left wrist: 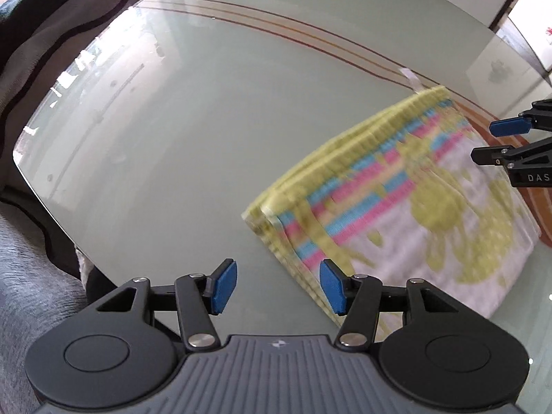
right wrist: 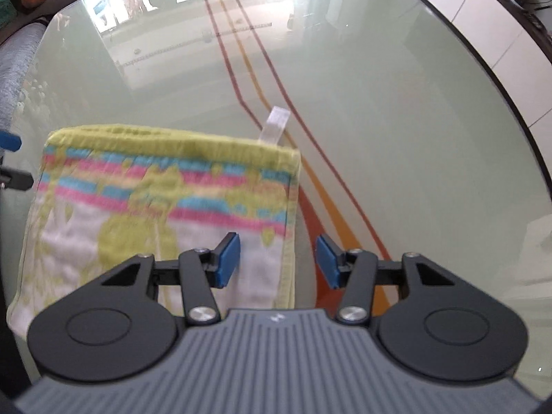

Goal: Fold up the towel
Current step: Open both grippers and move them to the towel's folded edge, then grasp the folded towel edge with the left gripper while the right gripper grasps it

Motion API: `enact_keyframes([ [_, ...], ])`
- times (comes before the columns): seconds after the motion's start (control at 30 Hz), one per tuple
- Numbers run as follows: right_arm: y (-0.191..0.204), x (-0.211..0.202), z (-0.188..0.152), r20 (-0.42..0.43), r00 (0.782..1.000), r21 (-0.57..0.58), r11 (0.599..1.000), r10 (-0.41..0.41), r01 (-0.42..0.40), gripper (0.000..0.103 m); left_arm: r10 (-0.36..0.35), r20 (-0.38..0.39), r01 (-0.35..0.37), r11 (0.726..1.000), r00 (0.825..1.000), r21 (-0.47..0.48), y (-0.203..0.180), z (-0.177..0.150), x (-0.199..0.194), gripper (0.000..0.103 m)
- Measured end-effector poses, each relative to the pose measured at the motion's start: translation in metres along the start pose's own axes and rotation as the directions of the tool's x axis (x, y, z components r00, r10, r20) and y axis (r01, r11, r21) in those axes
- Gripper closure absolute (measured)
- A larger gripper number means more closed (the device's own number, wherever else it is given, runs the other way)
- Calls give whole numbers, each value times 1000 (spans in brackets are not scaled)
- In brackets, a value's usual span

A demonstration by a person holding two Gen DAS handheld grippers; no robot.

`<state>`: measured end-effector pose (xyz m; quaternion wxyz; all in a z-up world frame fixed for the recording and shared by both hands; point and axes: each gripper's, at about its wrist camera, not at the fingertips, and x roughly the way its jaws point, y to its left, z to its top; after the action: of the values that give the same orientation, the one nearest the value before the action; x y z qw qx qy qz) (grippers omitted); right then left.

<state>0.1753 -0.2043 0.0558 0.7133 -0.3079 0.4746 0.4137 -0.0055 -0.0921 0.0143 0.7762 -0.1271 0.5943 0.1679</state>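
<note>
The glass table carries the folded towel, lying flat beside the orange stripes; its layers look stacked, though blur hides detail. Left gripper and right gripper hover, jaws apart, gripping nothing.

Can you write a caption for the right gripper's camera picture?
Open right gripper above the folded towel on the glass table.
</note>
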Motion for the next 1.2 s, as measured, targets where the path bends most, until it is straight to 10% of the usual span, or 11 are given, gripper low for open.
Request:
enact_keyframes([
  [0.3,-4,7,17,-30,998,9,998,58,-58,67,10,-36,-10,1000,999,15,1,0,19,50],
  [0.53,6,2,12,-29,995,-15,996,92,-93,89,-16,-39,18,998,999,57,-7,1,19,78],
  [1.2,-45,-27,-38,-63,998,139,990,-30,38,93,35,10,-37,936,999,351,-78,49,30,96],
])
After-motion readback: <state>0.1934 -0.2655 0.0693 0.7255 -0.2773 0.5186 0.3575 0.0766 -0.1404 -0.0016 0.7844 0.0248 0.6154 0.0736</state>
